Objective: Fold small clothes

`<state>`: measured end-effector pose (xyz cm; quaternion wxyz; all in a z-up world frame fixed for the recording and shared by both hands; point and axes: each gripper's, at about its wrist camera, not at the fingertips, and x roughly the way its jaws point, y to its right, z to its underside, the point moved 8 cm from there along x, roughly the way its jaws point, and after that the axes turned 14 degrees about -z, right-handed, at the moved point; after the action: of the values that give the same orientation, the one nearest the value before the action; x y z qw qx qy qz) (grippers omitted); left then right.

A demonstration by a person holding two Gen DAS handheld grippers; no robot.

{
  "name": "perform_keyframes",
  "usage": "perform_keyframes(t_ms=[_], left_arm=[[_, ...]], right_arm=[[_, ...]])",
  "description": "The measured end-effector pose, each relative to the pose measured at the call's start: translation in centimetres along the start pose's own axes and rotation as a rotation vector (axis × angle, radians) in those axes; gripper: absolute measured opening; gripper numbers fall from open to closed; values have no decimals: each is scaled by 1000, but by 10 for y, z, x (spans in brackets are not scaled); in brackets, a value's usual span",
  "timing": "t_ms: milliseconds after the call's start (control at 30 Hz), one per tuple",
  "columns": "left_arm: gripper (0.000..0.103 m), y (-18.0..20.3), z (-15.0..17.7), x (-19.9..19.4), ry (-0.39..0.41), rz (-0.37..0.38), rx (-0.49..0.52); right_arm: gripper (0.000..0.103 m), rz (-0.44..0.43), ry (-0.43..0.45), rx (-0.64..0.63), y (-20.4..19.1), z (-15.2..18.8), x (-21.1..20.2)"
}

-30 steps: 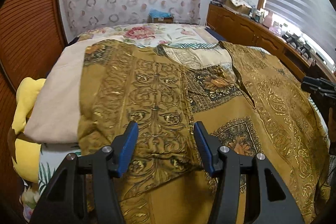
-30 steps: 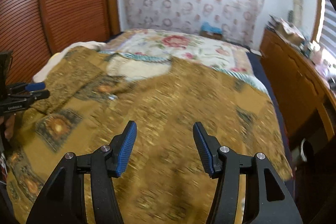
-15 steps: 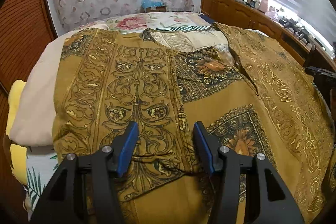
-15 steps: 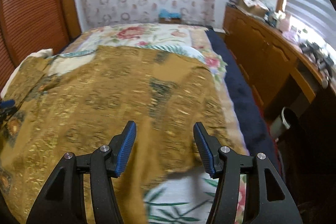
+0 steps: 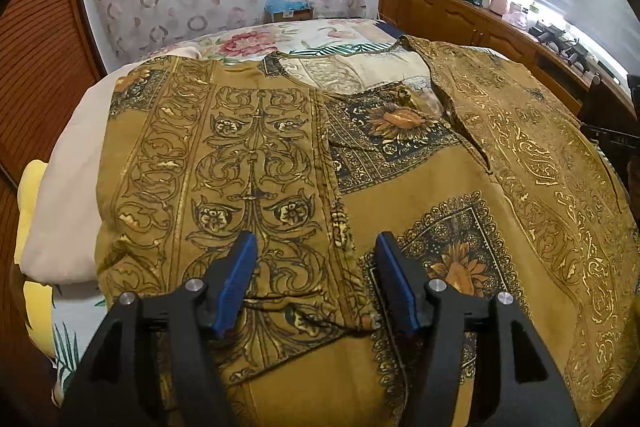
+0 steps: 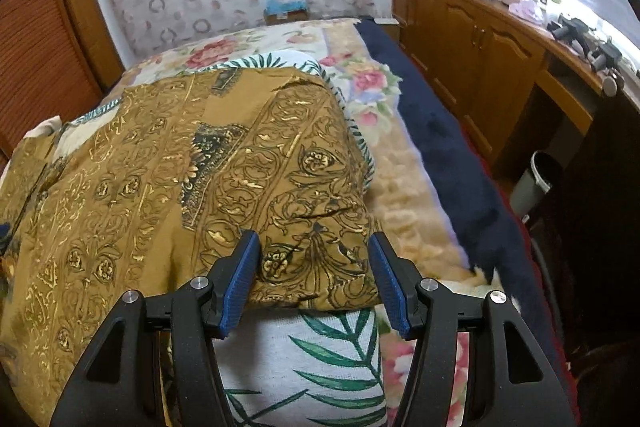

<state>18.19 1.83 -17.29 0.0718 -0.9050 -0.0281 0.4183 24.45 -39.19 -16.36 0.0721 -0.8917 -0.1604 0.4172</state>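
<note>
A mustard-gold patterned garment (image 5: 400, 187) lies spread flat on the bed, neck opening toward the far end. My left gripper (image 5: 314, 279) is open and hovers just above the left sleeve's hem, empty. In the right wrist view the same garment (image 6: 160, 179) shows its right sleeve, whose hem edge (image 6: 316, 291) lies between the blue pads of my open right gripper (image 6: 314, 279). The pads stand apart from the cloth on both sides. The right gripper's black body shows at the far right of the left wrist view (image 5: 612, 139).
The bed has a floral quilt (image 6: 360, 83), a palm-leaf cloth (image 6: 304, 359) and a navy blanket (image 6: 448, 147) along its right side. A beige pillow (image 5: 68, 187) and yellow cushion (image 5: 34, 223) lie left. A wooden cabinet (image 6: 480, 39) and grey bin (image 6: 532, 183) stand right.
My right gripper swung right and came down to the right sleeve's hem. My left gripper moved forward and lower over the left sleeve. Both stayed open.
</note>
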Motion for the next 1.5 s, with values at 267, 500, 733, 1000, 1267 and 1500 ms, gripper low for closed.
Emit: perform_keyframes(t_ms=[267,500,733,1000,1267,1500], left_arm=[[62,0,-1,2,0,-3,1],[63,0,-1,3,0,-2,-1],[64,0,-1,3,-1,-5,-3],[66,0,0,4,-3,-12,-8],[66,1,-3,5,-4,-10,-4],[66,1,-6,0,23,-8,-7]], right_arm=[[58,-5,5,-2,1,0,1],[24,21,45,-4,4,-4,-7],[3,3,83,-61,-10,-14,-11],[2,-89,147,-154,-65,-43,-19],[2,-216,59,-308,-152,-25,8],[9,-237,-20,-315,-170,2,28]])
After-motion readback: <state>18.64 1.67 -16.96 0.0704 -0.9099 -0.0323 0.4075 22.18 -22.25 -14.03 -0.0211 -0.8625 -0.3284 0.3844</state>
